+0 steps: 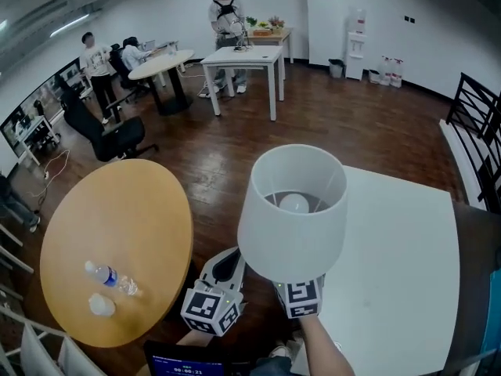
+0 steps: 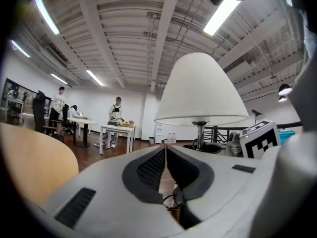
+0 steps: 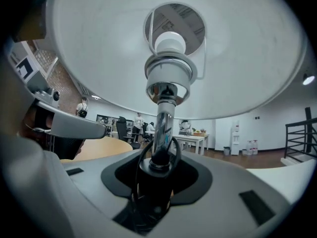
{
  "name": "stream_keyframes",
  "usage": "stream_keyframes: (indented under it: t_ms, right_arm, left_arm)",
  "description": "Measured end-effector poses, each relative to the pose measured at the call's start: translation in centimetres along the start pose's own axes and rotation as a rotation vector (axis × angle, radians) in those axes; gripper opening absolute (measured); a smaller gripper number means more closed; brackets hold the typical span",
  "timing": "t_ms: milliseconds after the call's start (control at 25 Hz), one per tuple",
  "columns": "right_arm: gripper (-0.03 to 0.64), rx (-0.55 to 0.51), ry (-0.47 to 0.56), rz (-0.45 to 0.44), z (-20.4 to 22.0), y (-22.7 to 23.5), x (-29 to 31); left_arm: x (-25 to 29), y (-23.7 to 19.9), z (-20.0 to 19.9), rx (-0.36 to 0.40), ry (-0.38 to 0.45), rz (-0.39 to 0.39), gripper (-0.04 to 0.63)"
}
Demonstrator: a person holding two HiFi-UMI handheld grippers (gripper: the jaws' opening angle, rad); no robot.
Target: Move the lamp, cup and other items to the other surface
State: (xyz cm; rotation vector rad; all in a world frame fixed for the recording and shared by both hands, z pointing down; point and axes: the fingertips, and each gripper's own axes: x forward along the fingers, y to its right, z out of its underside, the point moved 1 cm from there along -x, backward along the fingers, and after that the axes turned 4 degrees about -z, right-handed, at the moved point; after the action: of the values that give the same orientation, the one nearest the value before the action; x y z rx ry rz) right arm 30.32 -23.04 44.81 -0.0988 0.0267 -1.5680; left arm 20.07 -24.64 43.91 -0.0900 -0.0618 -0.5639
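A lamp with a white shade [image 1: 293,210] hangs in the air between a round wooden table [image 1: 149,210] and a white table [image 1: 399,257]. My right gripper [image 3: 161,165] is shut on the lamp's chrome stem [image 3: 163,128], just above its dark base, and the cord loops round the stem. The shade hides those jaws in the head view; only the marker cube [image 1: 301,296] shows. My left gripper [image 1: 227,269] is beside it on the left, jaws shut [image 2: 166,150], with a thin dark wire at their root. On the wooden table lie a plastic bottle [image 1: 109,276] and a small white cup [image 1: 102,305].
Dark wood floor lies between the two tables. At the far end stand a white square table [image 1: 243,57], a round table [image 1: 160,65], office chairs [image 1: 109,135] and people. A black railing [image 1: 477,124] runs along the right. A water dispenser [image 1: 356,41] stands by the back wall.
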Motion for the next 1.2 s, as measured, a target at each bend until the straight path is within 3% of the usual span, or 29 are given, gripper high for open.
stream_keyframes:
  t_ms: [240, 480, 680, 920, 1200]
  right_arm:
    - [0.140, -0.002, 0.007, -0.139, 0.7, -8.9, 4.9]
    - [0.140, -0.008, 0.046, -0.281, -2.2, -17.3, 8.6]
    - [0.139, 0.015, 0.078, -0.389, -1.0, -23.6, 11.6]
    - [0.140, 0.003, 0.124, -0.470, -1.3, -30.0, 15.7]
    - [0.140, -0.001, 0.167, -0.537, 0.8, -36.0, 20.5]
  left_arm:
    - [-5.7, -7.8, -0.5, -0.009, 0.001, -0.156, 0.015]
    - [-11.1, -14.1, -0.9, -0.017, 0.005, -0.292, 0.012]
    - [-15.0, -18.8, 1.7, -0.014, 0.018, -0.395, 0.012]
    - [-19.1, -23.1, 2.6, -0.011, -0.016, -0.473, 0.012]
    - [-21.7, -26.6, 6.4, -0.007, -0.019, -0.519, 0.012]
